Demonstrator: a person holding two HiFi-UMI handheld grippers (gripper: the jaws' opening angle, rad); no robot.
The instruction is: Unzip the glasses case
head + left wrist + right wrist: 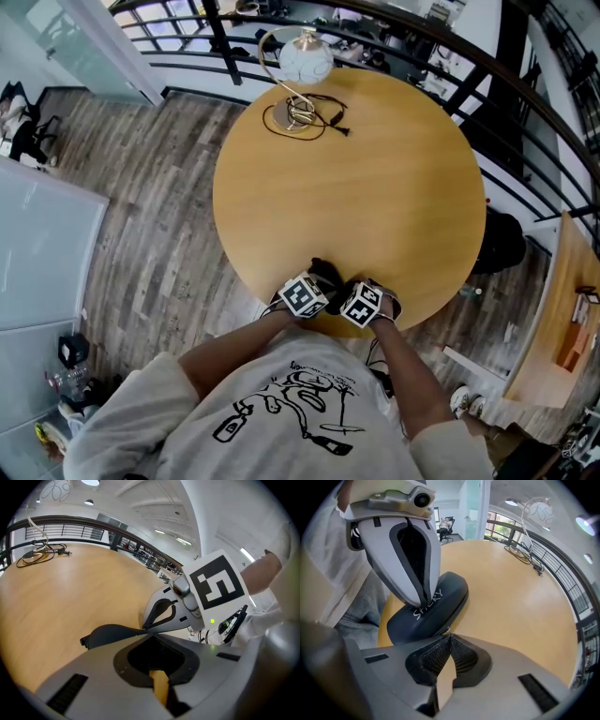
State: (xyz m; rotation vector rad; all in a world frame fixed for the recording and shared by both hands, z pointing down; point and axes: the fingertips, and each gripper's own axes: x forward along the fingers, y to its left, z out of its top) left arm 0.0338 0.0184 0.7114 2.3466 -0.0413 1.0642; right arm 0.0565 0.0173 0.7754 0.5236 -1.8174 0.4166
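R tool (450, 635): jaws fully closed, tiny metal bit nipped at the tips, reads as the zip pull (449, 630). It's pointed steeply down, prob so I can drag the pull round the seam.

L tool (425, 603): jaws together too, nothing between them that I can see. Tips bear down on top of the glasses case (451, 590), I'd say to pin it so it doesn't slide w/ the pull.

Case lies flat at the near edge of the counter (375, 187), right in front of me, btwn both tools. Can't tell how much zip is open.

In the way: L tool sits just beside the pull, so clearance is tight. May need to shift it as the zip travels.

Mid counter bare. Far side has the lamp (307, 58) + coiled cable (302, 120), well apart, no issue. Beyond that, the railing (422, 33).
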